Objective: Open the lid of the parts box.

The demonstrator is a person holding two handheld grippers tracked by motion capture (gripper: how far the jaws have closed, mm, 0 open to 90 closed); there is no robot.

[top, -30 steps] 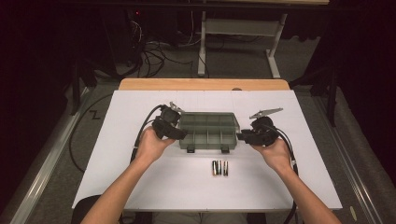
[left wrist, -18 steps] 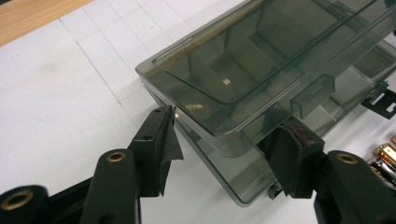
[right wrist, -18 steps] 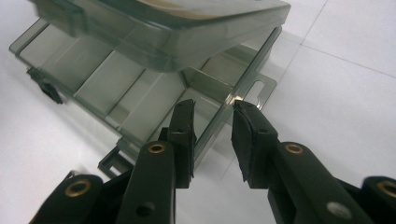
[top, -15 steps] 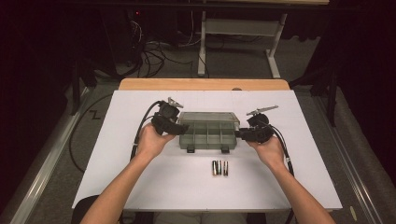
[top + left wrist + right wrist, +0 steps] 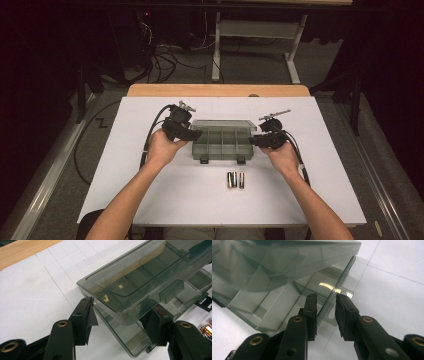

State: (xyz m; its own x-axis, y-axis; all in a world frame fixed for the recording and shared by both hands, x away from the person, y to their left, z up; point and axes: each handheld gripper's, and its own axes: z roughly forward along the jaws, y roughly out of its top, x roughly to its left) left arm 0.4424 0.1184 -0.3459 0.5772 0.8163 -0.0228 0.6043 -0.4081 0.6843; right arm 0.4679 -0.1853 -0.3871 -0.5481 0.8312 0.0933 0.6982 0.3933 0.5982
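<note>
From my remote station, nearest the bench edge, both forearms enter from below and angle inward toward the centre of the white bench [image 5: 125, 190]. Two batteries [image 5: 236, 179] lie side by side on the bench, just in front of the compartment box [image 5: 220, 142] and apart from it.

The left hand [image 5: 161, 147] wraps the left gripper [image 5: 192, 134] from behind, wrist level, jaws pointing toward the box's left end. In the left gripper view, its jaws straddle the near corner of the box: one pad [image 5: 88, 315] stands at the lid's corner edge, the other at the box wall below the lid. I cannot tell whether both pads press.

The right hand [image 5: 282, 156] holds the right gripper [image 5: 255, 140] level, jaws pointing at the box's right end. Its jaws have just been closing, with the thin clear end wall [image 5: 337, 293] of the box between them; a gap remains beside the right-hand pad, so this is not yet a grip.

The box sits mid-bench between both grippers, its smoky clear lid [image 5: 140, 277] raised partly above the tray.
</note>
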